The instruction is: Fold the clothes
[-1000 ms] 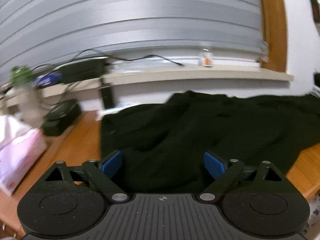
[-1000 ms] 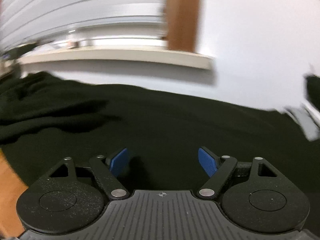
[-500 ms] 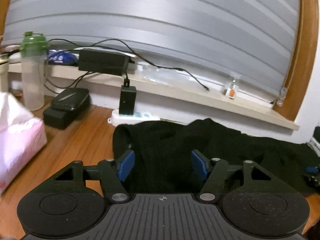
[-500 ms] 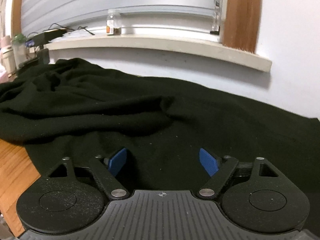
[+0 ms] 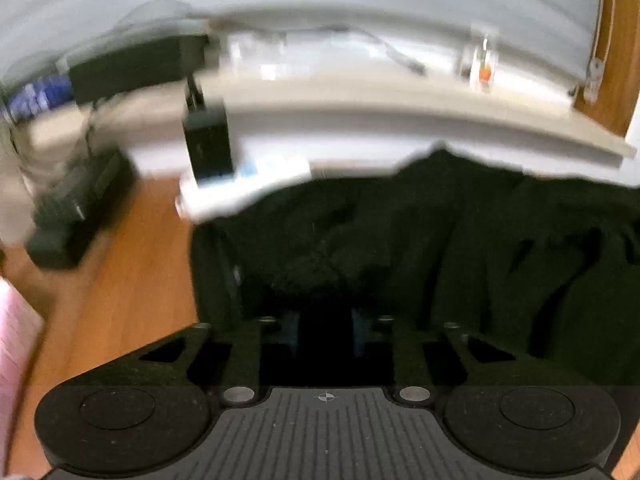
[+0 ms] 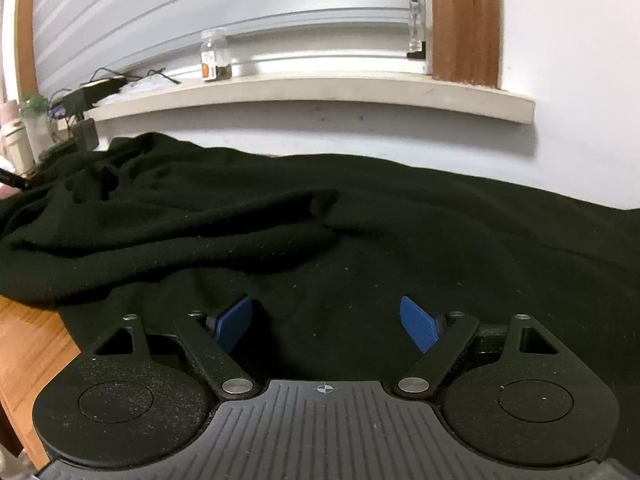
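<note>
— While the left gripper [image 5: 325, 328] closes, what sits between its fingers?

— A bunched fold of the black garment [image 5: 440, 248]. The jaws are drawing together on it, with dark cloth filling the narrow gap; the blue pads are nearly hidden behind the fabric. The left wrist view is smeared, so whether the pads already press the cloth is hard to tell (it looks that way, though).

— And what lies around that claw?

— Bare wooden table [image 5: 132, 264] to its left, the garment's edge running just ahead of the left finger. Further ahead and to the left, a white power strip [image 5: 240, 188] with a black adapter [image 5: 208, 144] plugged into it, below the window sill [image 5: 400, 108].

— The right gripper [image 6: 326, 320]?

— Spread wide, nothing pinched. Its blue fingertips [image 6: 234, 322] hang over the same black garment [image 6: 360, 220], which covers everything ahead of the claw and to both sides, flat directly in front and heaped in thick folds ahead to the left. A strip of table [image 6: 28, 344] shows at the near left.

— Anything beyond?

— A small glass jar [image 6: 215, 60] on the sill [image 6: 320, 96], well ahead of the right claw, under the closed blinds [image 6: 200, 4].
</note>
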The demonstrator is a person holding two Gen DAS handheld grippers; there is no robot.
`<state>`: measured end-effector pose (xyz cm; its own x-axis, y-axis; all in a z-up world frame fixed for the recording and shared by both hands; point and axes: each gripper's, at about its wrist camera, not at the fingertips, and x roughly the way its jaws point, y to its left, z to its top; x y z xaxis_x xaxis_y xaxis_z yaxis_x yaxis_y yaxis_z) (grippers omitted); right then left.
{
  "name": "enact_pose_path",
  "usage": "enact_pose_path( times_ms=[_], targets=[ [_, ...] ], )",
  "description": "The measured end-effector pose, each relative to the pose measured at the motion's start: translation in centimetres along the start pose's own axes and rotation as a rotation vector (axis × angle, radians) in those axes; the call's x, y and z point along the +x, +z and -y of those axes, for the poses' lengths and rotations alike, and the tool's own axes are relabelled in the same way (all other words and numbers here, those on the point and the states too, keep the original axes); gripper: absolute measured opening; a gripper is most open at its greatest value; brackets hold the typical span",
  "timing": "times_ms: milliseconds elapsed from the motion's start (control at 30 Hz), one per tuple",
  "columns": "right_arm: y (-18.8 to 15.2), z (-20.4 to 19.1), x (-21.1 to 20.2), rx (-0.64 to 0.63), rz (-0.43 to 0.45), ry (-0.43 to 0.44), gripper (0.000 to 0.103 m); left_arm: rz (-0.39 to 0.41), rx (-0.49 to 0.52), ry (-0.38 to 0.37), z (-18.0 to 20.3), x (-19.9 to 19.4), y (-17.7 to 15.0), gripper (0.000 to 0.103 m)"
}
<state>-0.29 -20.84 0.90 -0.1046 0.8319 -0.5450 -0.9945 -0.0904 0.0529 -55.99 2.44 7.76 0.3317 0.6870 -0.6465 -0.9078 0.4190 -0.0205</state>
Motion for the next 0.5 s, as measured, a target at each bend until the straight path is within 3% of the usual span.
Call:
enact_pose_path(
  times_ms=[67,133,233,333,400,433,500],
  targets=[
    [0.0,0.0,0.0,0.001,-0.001,0.001,0.081,0.105,0.000,0.038,0.1,-1.8,1.0,0.013],
    [0.0,0.0,0.0,0.000,-0.002,-0.001,0.081,0.246,-0.071,0.036,-1.0,-4.6,2.9,0.011],
    [0.0,-0.1,0.0,-0.002,-0.003,-0.007,0.081,0.242,-0.085,0.118,-2.0,-4.2,6.2,0.013],
    [0.0,-0.1,0.0,-0.001,-0.002,-0.009,0.081,0.041,-0.023,0.200,-2.6,0.1,7.0,0.026],
    [0.0,-0.1,0.0,0.001,-0.002,-0.010,0.081,-0.011,-0.010,0.205,-2.9,1.4,6.0,0.041],
    [0.0,-0.1,0.0,0.002,-0.003,-0.010,0.081,-0.002,-0.021,0.201,-3.1,1.2,5.1,0.045],
    [0.0,0.0,0.1,0.002,-0.004,-0.007,0.081,0.019,-0.057,0.184,-3.6,0.1,3.6,0.063]
  ],
)
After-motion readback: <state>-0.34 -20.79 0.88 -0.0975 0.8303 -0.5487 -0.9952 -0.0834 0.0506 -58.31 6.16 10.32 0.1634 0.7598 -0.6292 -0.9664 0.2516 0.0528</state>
